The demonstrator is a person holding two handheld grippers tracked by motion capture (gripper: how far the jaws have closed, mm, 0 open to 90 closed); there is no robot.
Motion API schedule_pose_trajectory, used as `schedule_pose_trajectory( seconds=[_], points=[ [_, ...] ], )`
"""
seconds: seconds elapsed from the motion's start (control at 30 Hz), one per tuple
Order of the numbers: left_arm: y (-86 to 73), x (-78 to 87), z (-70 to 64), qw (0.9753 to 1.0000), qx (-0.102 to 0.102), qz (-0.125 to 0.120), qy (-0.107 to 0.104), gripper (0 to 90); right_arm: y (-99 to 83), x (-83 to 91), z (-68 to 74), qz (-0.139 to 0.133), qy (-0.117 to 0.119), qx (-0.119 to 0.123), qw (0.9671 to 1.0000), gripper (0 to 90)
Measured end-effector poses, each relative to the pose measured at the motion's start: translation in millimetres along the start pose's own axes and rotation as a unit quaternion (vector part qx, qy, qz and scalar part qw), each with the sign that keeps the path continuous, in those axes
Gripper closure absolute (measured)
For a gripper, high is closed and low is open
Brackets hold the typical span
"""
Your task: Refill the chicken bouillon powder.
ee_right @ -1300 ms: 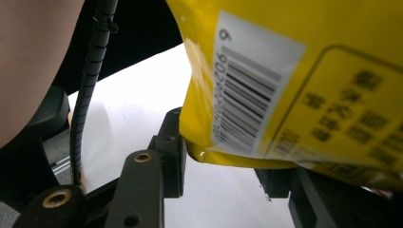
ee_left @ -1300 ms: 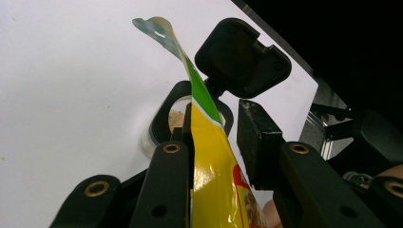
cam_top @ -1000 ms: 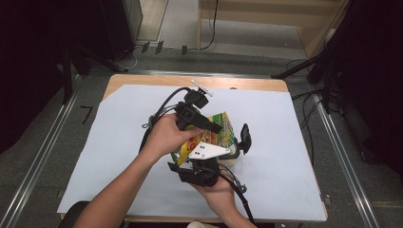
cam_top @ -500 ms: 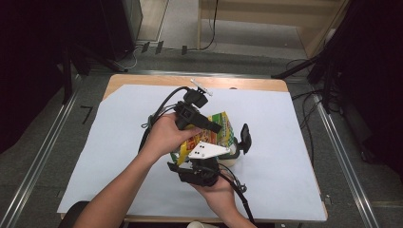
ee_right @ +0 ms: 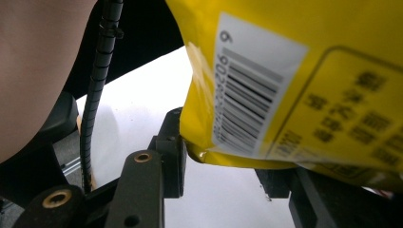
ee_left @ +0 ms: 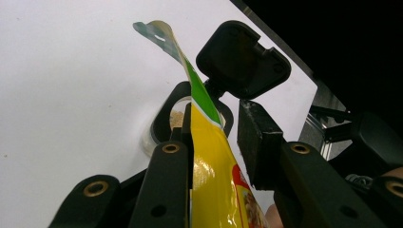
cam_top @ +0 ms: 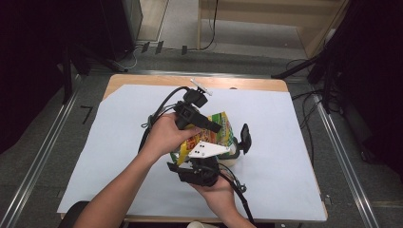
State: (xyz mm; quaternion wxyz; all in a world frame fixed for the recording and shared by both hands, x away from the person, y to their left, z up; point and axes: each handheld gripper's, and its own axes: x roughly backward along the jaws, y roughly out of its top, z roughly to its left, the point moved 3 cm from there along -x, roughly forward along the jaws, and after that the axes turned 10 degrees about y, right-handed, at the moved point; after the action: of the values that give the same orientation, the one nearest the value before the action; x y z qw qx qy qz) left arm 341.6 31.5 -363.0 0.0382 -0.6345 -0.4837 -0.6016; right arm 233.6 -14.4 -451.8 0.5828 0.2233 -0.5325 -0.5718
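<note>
- Nothing has visibly shifted since the earlier high-view frames: the yellow snack bag stays held between the two grippers over the middle of the table, and both hands keep their places.
- Seen from the left gripper view, the bag runs up between that gripper's own jaws, lying against the left-hand jaw, while the other jaw stands a little off it; the jaws look nearly closed, and whether they actually pinch the bag I cannot tell.
- Its green, crumpled top edge sticks out beyond the jaw tips.
- Just past those tips sits a small clear cup with pale crumbs in it, resting on the white sheet, with the black pad of the right gripper above it.
- Seen from the right gripper view, the bag's barcode panel hangs just above and ahead of the jaws, which stand spread with the bag's lower edge over the gap between them.
- From above, the left gripper lies across the bag, held by the left hand.
- Nearer the person, the right gripper reaches up beside the bag, with the right hand under its body.
- White paper covers the table around both grippers.
</note>
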Motion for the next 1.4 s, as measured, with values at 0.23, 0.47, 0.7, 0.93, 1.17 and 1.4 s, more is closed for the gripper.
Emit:
schedule_pose_trajectory(
  seconds=[0.23,0.47,0.7,0.93,1.17,1.4],
  points=[
    [-0.1,-1.0,-0.6,1.0000,-0.002,0.002,0.003,73.6,-0.5,-0.2,-0.2,0.001,0.000,-0.001,1.0000,60.8],
    [-0.1,-0.8,-0.4,1.0000,-0.003,0.001,0.005,73.7,-0.4,0.1,0.1,0.002,-0.002,-0.001,1.0000,60.8],
    [-0.1,-0.4,-3.3,0.9999,-0.006,-0.002,0.008,73.8,-0.9,-0.3,0.0,0.000,0.000,0.003,1.0000,61.1],
    [-0.2,0.5,-6.3,0.9999,-0.011,-0.004,0.009,73.5,-1.3,-0.7,-0.1,0.000,-0.002,0.004,1.0000,61.2],
    [-0.2,0.7,-8.1,0.9998,-0.014,-0.004,0.011,73.4,-1.9,-0.7,-0.1,0.001,-0.003,0.007,1.0000,61.3],
    [-0.2,0.8,-8.1,0.9998,-0.014,-0.004,0.011,73.5,-1.7,-0.7,-0.3,0.001,-0.003,0.008,1.0000,61.3]
  ],
)
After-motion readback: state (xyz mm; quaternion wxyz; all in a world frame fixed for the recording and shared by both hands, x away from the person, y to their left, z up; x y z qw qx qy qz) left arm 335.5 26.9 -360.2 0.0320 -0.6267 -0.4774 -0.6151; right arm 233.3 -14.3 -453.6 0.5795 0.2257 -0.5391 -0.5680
